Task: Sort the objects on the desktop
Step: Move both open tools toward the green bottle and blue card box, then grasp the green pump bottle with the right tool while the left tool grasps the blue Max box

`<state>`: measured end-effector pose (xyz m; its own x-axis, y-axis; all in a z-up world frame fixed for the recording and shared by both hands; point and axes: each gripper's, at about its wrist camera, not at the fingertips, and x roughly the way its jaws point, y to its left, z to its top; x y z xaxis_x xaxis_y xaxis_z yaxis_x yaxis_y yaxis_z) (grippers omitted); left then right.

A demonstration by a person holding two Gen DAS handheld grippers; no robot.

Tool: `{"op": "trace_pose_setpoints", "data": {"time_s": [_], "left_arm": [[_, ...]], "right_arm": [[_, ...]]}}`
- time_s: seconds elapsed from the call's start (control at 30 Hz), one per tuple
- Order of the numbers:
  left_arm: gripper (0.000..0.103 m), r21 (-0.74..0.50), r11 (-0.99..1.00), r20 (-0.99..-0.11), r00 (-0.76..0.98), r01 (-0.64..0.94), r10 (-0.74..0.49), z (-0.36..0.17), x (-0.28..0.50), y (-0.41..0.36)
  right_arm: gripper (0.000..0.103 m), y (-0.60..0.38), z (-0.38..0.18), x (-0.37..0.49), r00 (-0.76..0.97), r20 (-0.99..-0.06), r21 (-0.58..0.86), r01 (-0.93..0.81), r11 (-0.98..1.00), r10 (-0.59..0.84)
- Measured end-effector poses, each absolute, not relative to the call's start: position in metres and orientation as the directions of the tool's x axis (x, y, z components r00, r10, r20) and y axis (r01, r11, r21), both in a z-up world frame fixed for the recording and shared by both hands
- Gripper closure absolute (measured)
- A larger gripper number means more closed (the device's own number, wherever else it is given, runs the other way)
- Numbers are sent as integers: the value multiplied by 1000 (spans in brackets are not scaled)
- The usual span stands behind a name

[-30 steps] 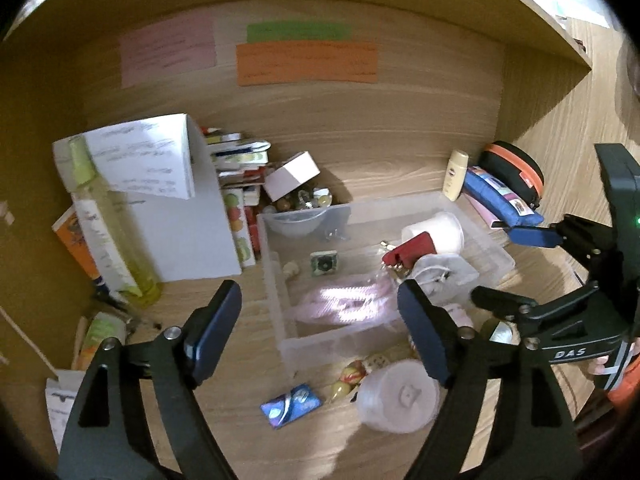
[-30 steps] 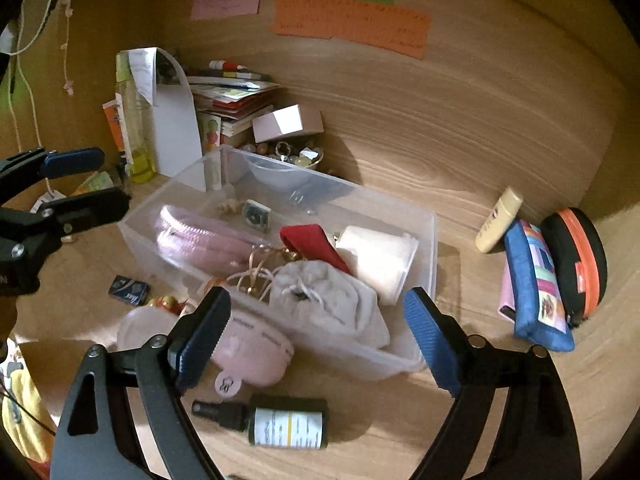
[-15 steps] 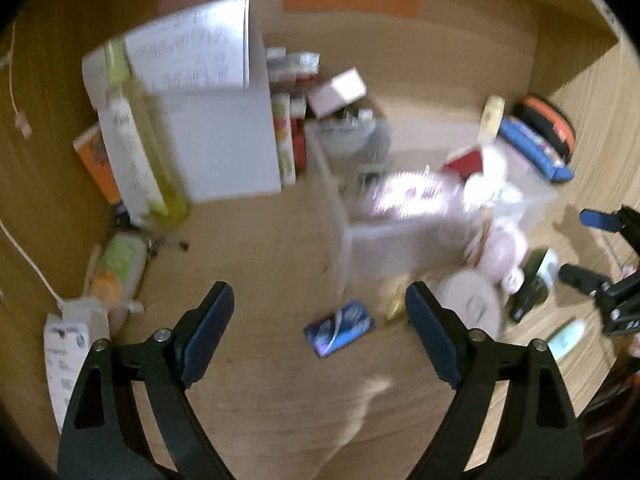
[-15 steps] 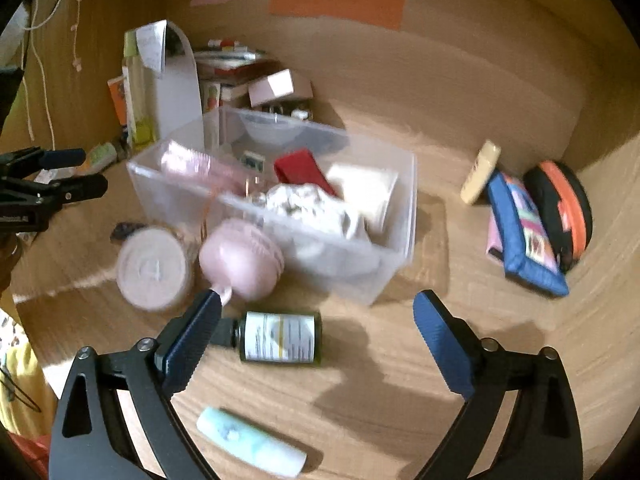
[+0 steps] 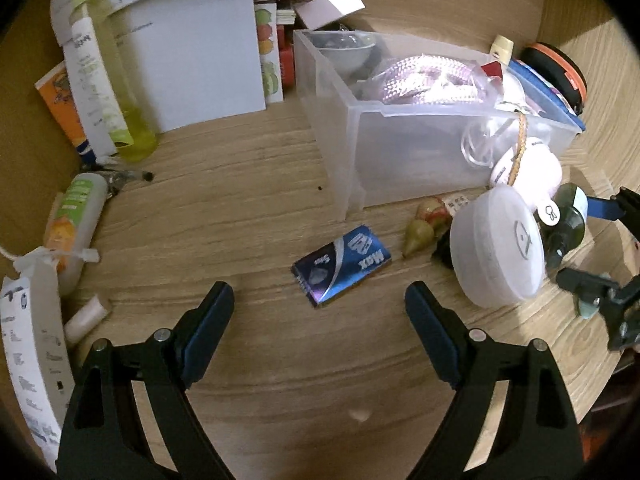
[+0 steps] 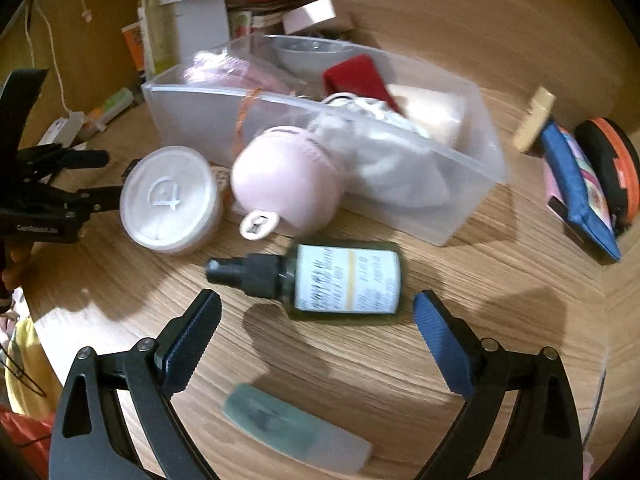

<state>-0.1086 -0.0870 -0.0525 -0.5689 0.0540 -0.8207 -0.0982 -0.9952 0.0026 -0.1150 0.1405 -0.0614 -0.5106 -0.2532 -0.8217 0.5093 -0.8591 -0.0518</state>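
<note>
From where I stand, the left gripper hangs with its jaws spread wide and empty, having just opened further. The flat blue foil packet lies on the pale wooden desk just past its tips, at twelve o'clock. I would bring the jaws down astride the packet's short sides, since something that thin lifts best by its edges.

The clear plastic storage bin sits beyond at one o'clock, so that is the likely drop.

The right gripper is likewise spread and empty, its jaws just widened. The dark green spray bottle with a white label lies on its side at twelve o'clock. Better to close across the round body, not the black nozzle, and slowly, or it may roll.
</note>
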Motion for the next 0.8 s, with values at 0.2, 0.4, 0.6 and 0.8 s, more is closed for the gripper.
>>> {"op": "trace_pose_setpoints", "data": {"time_s": [0.2,0.4,0.6,0.8], "left_arm": [[19,11,-994,-824,-564,-112,54,-55,-122,-81],[45,2,-991,-810,-581,-131,75,-52,-125,-77],[50,0,-992,-804,-591,-124,74,-51,-121,-80],[51,-15,-996,-782,-619,-89,67,-40,-116,-84]], "right_arm": [[7,128,-67,-124,-506,-832,-90,529,-844,-228],[9,136,-70,-136,-492,-836,-47,503,-863,-241],[9,147,-63,-137,-510,-812,3,482,-876,-284],[9,157,-50,-131,-547,-780,15,469,-883,-304]]}}
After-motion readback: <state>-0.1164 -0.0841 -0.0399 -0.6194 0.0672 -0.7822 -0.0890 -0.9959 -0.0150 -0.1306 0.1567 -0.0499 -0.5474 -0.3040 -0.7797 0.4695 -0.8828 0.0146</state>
